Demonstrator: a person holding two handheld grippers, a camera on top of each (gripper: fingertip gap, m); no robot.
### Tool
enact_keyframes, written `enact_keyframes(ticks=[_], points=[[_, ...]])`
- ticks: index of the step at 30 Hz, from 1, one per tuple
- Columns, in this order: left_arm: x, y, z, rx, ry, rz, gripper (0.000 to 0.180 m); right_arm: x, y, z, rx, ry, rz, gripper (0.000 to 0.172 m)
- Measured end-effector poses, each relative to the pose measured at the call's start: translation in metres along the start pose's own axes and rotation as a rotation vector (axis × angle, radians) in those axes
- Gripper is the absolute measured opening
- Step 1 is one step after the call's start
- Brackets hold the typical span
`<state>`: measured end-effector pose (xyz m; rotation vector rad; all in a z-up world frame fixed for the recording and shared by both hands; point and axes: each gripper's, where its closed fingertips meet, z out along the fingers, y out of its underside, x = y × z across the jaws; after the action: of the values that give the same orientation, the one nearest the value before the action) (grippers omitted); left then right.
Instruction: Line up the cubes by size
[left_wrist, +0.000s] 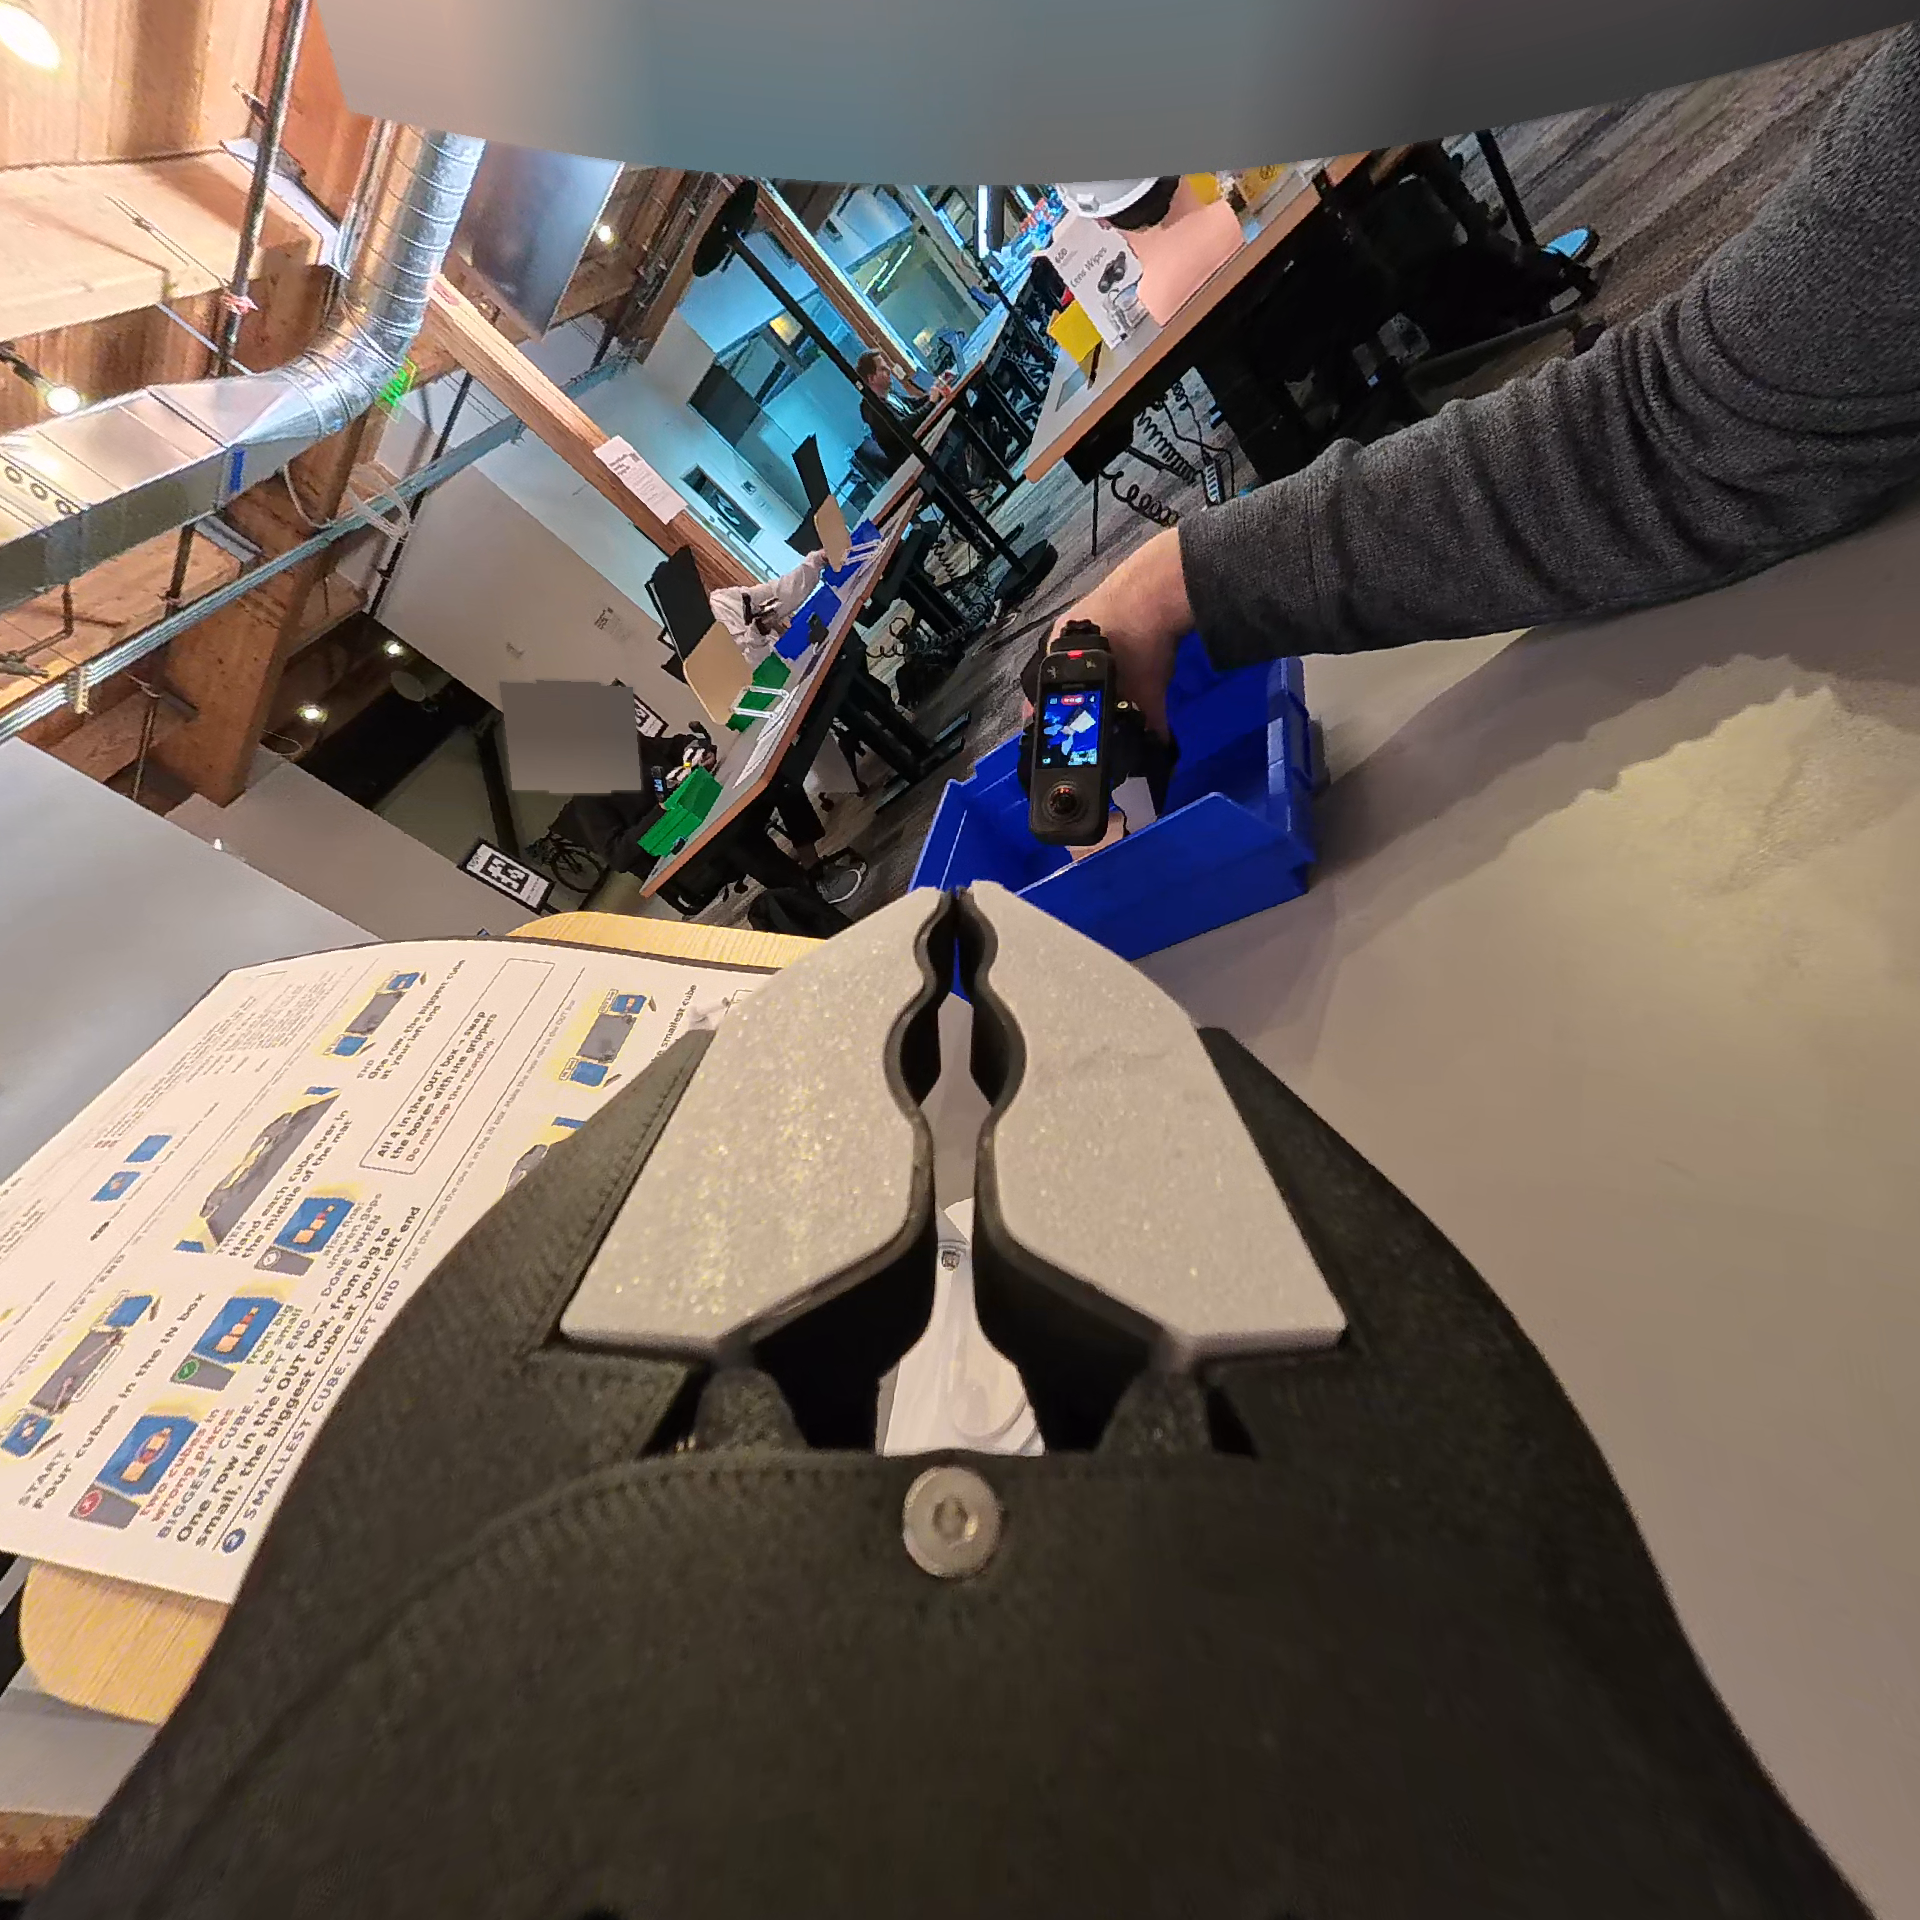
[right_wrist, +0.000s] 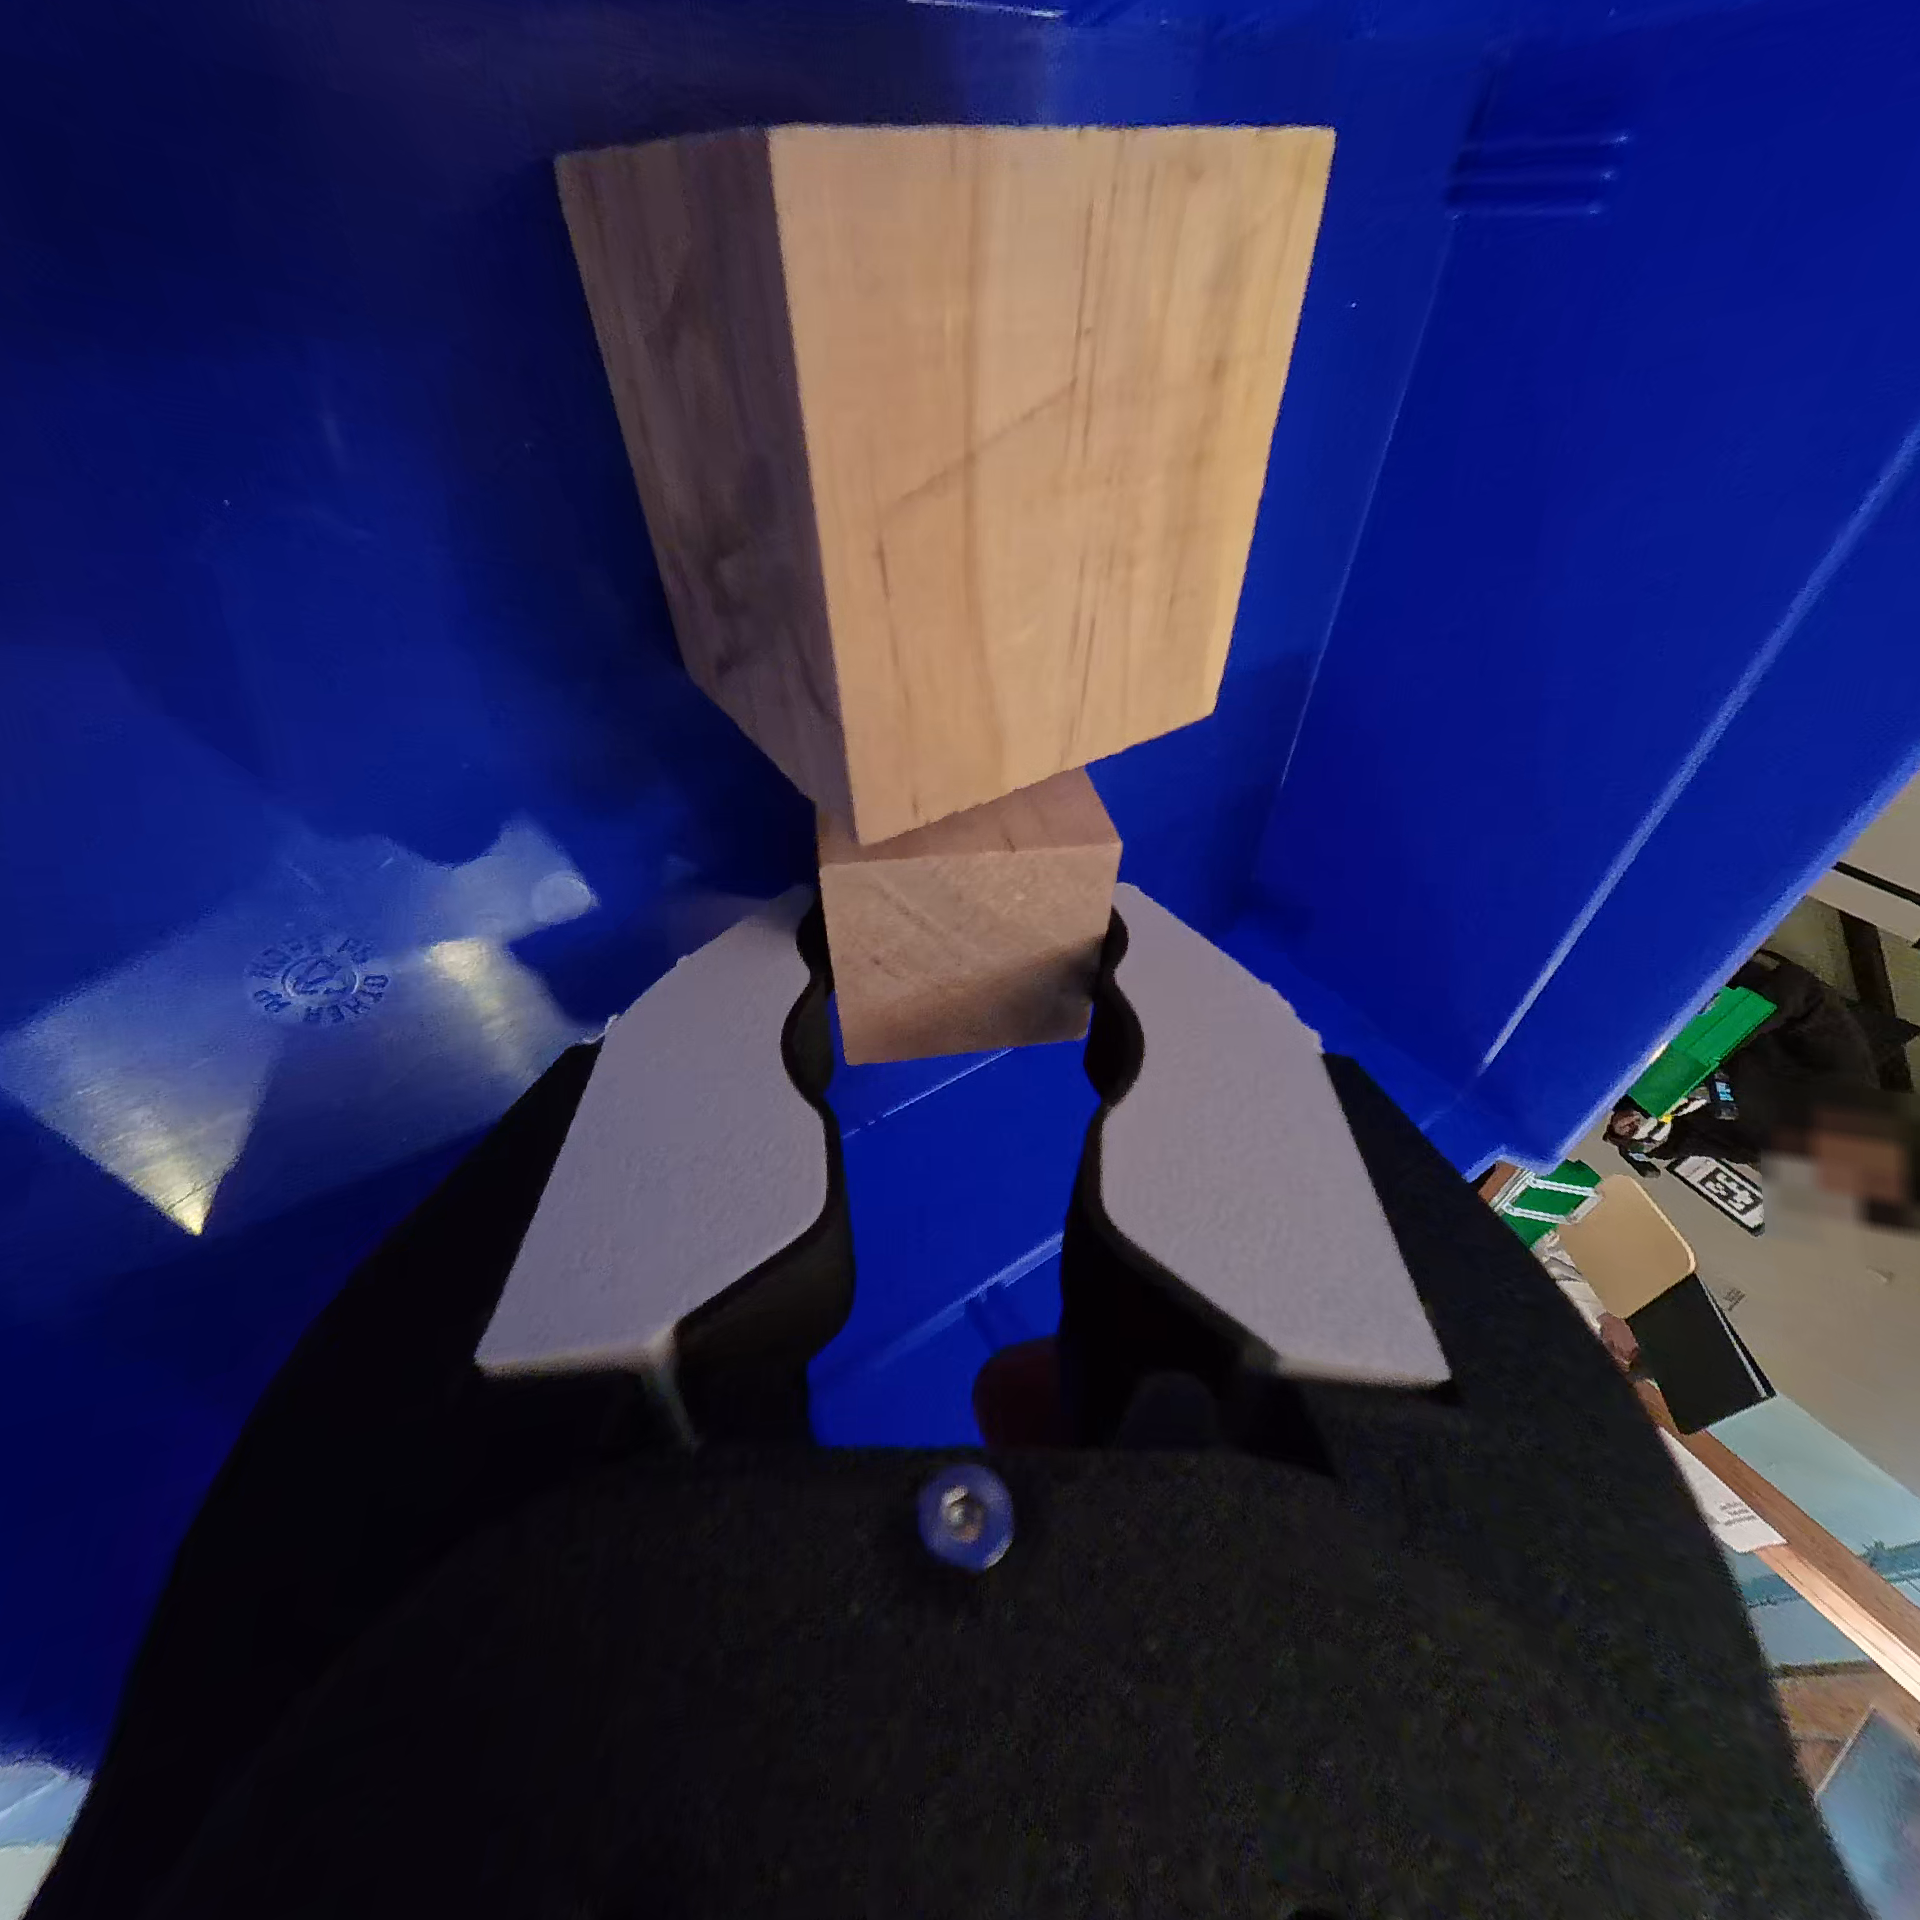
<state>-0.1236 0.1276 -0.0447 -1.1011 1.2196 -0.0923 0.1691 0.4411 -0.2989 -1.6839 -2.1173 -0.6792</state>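
Printed instruction sheet (left_wrist: 239, 1195) on a light wooden board (left_wrist: 114, 1642), left on the grey worktop (left_wrist: 1558, 1143). Silver ventilation duct (left_wrist: 312, 384) overhead beside wooden beams. Farther back, long desks carrying green bins (left_wrist: 681, 816); black-and-white marker tag (left_wrist: 506, 871) below.

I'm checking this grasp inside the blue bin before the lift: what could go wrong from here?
1. The larger wooden cube leans on the small wooden cube gripped by the right hand-held gripper; lifting may topple or drag it.
2. The grip sits near the fingertips, so the cube may slip.
3. The blue bin walls crowd the exit.
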Motion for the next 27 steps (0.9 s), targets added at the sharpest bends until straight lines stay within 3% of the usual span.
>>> enact_keyframes(ticks=[12, 21, 27], points=[[0.001, 0.002, 0.002, -0.007, 0.004, 0.0, 0.0, -0.009, 0.004, -0.013, -0.002, -0.058, -0.001, 0.046], [0.003, 0.003, 0.003, -0.015, 0.01, 0.01, 0.0, -0.009, -0.001, -0.003, -0.011, -0.044, -0.014, 0.047], [0.003, 0.003, 0.003, -0.018, 0.01, 0.013, 0.0, -0.004, -0.004, -0.003, -0.005, -0.016, -0.002, 0.055]])
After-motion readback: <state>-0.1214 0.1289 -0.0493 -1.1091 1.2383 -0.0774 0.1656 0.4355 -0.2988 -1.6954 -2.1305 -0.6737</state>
